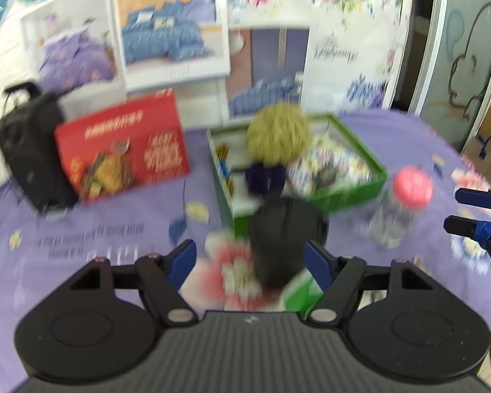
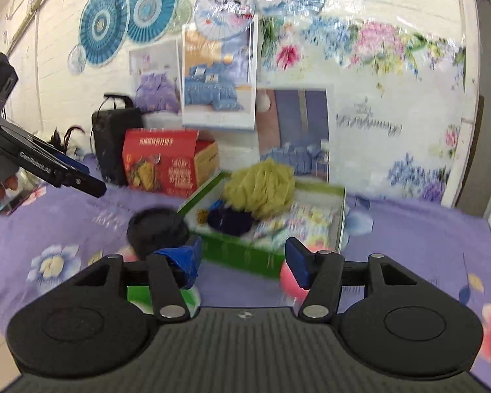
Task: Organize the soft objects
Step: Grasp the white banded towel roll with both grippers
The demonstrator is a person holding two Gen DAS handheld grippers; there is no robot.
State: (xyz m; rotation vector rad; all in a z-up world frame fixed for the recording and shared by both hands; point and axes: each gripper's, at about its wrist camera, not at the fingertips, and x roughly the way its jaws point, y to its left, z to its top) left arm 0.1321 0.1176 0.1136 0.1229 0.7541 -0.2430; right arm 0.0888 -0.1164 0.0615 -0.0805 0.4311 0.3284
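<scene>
A green box sits on the purple flowered cloth. In it lie a yellow-green yarn ball, a dark purple soft ball and a patterned folded cloth. My left gripper is open, its fingers either side of a black cylindrical container in front of the box. My right gripper is open and empty, just short of the box's near wall; it also shows in the left wrist view.
A jar with a pink lid stands right of the box. A red carton and a black speaker stand at the back left. Bedding packages lean on the wall.
</scene>
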